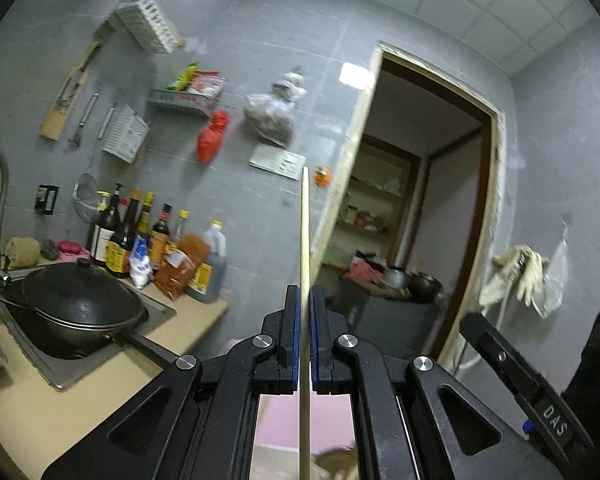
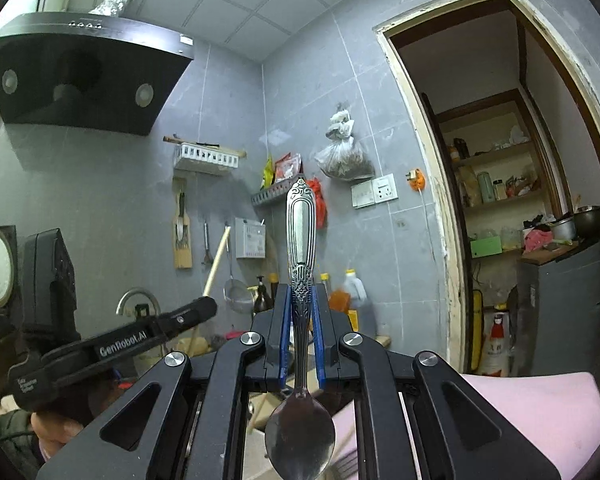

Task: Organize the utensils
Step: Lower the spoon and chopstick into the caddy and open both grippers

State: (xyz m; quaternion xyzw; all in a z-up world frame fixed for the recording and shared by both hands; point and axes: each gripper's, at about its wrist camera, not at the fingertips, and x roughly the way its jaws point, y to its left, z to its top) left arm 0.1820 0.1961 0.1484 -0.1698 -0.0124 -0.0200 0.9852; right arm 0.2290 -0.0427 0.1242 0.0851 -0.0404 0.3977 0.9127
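My left gripper point(image 1: 305, 294) is shut on a pale wooden chopstick point(image 1: 305, 232) that stands upright between its blue pads, raised in the air. My right gripper point(image 2: 300, 292) is shut on a silver spoon point(image 2: 300, 236) with an ornate handle pointing up and its bowl point(image 2: 300, 436) low near the camera. In the right wrist view the left gripper point(image 2: 204, 306) shows at the left with the chopstick point(image 2: 218, 258) slanting up. In the left wrist view part of the right gripper body point(image 1: 512, 376) shows at the lower right. A white utensil basket point(image 1: 148, 20) hangs high on the wall.
A black lidded wok point(image 1: 76, 304) sits in the sink point(image 1: 108, 360) at the left, with sauce bottles point(image 1: 148, 240) behind on the beige counter point(image 1: 52, 412). A range hood point(image 2: 80, 76) is upper left. An open doorway point(image 2: 512, 184) leads to pantry shelves. Something pink point(image 2: 540, 412) lies below.
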